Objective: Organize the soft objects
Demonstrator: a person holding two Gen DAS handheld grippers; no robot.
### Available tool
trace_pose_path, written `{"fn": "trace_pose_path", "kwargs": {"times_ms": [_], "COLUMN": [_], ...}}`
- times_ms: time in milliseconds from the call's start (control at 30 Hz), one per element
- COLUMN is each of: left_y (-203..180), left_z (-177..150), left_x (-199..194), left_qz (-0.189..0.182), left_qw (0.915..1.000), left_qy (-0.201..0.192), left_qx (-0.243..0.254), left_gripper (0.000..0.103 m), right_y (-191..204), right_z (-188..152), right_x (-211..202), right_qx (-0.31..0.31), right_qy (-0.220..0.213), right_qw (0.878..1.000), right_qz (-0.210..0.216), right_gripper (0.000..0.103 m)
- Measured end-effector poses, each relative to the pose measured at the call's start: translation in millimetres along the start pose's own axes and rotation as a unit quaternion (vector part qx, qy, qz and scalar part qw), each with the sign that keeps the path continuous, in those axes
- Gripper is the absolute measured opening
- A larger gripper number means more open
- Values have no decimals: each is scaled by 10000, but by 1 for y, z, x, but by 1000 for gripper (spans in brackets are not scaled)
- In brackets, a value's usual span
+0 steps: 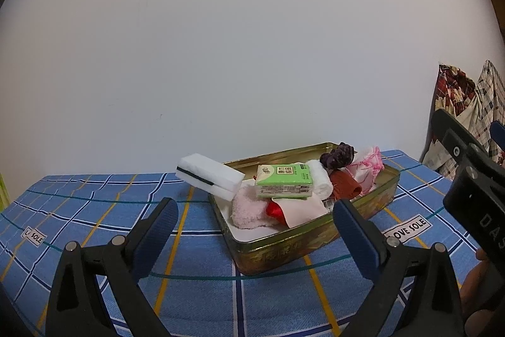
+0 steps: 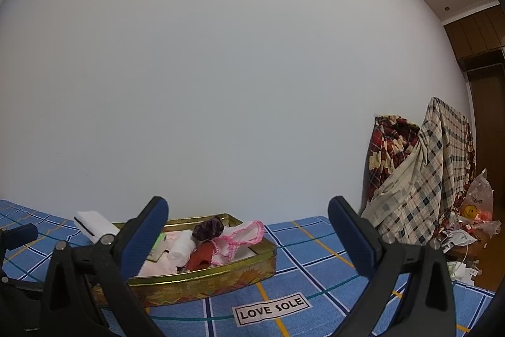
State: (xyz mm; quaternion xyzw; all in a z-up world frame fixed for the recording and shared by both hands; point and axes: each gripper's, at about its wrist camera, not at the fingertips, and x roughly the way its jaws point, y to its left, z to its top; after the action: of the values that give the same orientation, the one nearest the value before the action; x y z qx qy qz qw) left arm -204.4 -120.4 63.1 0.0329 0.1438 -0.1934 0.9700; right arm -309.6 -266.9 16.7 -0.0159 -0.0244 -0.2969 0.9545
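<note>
Both tongs hang spread and empty above a blue checked cloth [image 1: 94, 195]; the left gripper [image 1: 255, 220] fills the lower part of the left wrist view, its blue-padded fingers [image 1: 157, 229] wide apart with nothing between them; the right gripper [image 2: 247, 223] stands likewise open in the lower half of its own view, and its black body also intrudes at the right edge of the left view. A gold tin [image 1: 284, 255] sits on the cloth at centre frame, and the soft items appear gathered inside it, which suggests the sorting is largely done; a green tissue pack [image 1: 284, 180] lies on top of the heap, resting on a pink fluffy cloth [image 1: 249, 210] and beside a white rolled cloth [image 1: 322, 179]; a red piece [image 1: 274, 209] shows beneath a pale folded sheet; a dark purple scrunchie [image 1: 339, 155], a rust-brown cloth [image 1: 344, 187] and a pink-trimmed cloth [image 1: 366, 168] crowd the tin's far right end. A white sponge [image 1: 208, 176] leans on the tin's left rim, tilted and half outside, seemingly the one piece not yet settled. In the left view the tin lies just beyond the fingertips, between them and slightly right; in the right view it sits lower left, partly behind the left-hand finger. Patterned fabrics [image 2: 419, 179] hang at the right edge, well apart from the tin.
</note>
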Motion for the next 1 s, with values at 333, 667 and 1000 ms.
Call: {"fn": "trace_pose_path", "kwargs": {"times_ms": [333,667,1000], "left_y": [3,3,4], "left_z": [0,-1,-2], "left_x": [1,1,3], "left_qz": [56,71,61], "left_qw": [10000,9999,9998], "left_qy": [65,101,182], "left_qx": [-25,-21,-62], "left_gripper": [100,100,100], "right_y": [0,-1,-1], "right_z": [0,0,1], "right_x": [0,1,0], "right_qx": [-3,2,4], "right_qy": [0,5,7], "right_qw": [10000,10000,10000], "right_qz": [-10,12,9], "right_gripper": [103,103,103]}}
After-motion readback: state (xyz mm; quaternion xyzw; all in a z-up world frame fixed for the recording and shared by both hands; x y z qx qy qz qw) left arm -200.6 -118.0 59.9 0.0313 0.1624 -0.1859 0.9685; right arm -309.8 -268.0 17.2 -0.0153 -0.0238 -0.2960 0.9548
